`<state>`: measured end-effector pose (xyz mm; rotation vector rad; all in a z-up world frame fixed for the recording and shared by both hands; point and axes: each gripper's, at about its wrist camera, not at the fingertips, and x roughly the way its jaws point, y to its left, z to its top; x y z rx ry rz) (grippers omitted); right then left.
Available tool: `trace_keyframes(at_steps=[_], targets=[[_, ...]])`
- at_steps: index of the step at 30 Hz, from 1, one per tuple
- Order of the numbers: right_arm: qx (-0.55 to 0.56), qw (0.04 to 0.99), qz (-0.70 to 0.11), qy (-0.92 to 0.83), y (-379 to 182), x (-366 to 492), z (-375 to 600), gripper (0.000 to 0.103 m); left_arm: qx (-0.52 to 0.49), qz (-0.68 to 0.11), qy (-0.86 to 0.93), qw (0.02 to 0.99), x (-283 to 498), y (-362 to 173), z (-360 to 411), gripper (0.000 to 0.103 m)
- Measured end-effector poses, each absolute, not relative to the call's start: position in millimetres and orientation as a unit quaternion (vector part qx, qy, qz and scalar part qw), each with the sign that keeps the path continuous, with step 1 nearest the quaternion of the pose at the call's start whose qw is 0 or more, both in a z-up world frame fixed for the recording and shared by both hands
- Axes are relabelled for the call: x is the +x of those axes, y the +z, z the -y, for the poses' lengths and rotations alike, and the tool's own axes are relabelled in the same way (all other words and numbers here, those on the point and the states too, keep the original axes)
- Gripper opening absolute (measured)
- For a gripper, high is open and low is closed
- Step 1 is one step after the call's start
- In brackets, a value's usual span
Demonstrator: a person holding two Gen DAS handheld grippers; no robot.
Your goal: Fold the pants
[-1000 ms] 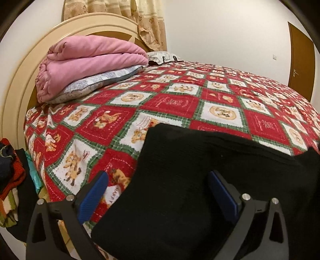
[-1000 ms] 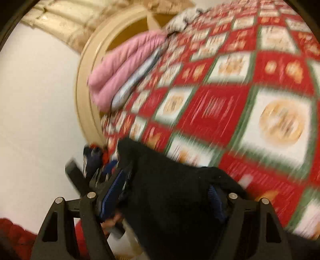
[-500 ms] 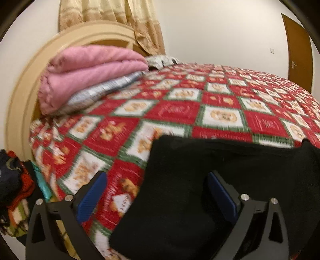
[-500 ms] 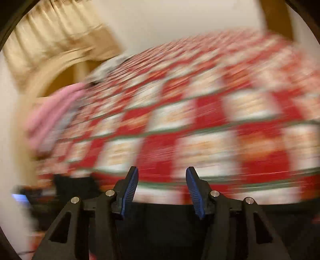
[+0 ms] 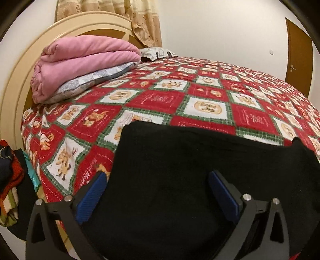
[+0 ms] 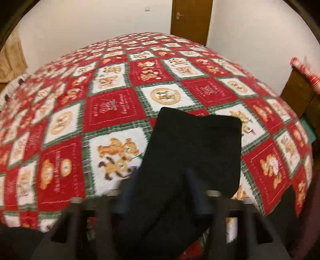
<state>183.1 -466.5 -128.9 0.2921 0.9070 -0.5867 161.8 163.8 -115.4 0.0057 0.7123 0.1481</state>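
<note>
Black pants (image 5: 180, 180) spread on bed (image 5: 164, 100), left gripper (image 5: 158, 192) fingers held wide over them, pink blanket (image 5: 84, 60) seen only there, right gripper (image 6: 160, 190) blurred, fingers' state not discernible.

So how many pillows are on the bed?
2. One gray patterned pillow lies under the folded pink blanket by the headboard. A second pillow peeks out behind the blanket, farther along the headboard. More could be hidden behind the blanket.

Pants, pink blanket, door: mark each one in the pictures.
Pants (image 5: 190, 180): left wrist view, middle of the black fabric lying on the bed.
Pink blanket (image 5: 84, 60): left wrist view, front of the folded stack by the headboard.
Door (image 6: 192, 18): right wrist view, brown panel beside the handle.
</note>
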Motion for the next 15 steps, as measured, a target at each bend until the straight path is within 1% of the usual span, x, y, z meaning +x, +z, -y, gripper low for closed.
trace_keyframes(at_steps=[1,4,7,11,15], targets=[[0.154,0.849,-0.427,-0.271,-125,175,473,0.006,0.008,-0.348,0.073,0.934,162,-115,-162,0.103],[0.224,0.852,-0.404,-0.246,-117,143,482,0.005,0.033,-0.345,0.079,0.935,161,-114,-155,0.103],[0.28,0.862,-0.356,-0.228,-101,79,490,0.005,0.051,-0.342,0.082,0.935,163,-112,-152,0.103],[0.331,0.846,-0.329,-0.258,-106,-6,504,0.005,0.042,-0.35,0.078,0.932,166,-112,-156,0.103],[0.343,0.817,-0.353,-0.3,-130,-54,518,0.005,0.046,-0.355,0.074,0.931,169,-111,-155,0.103]])
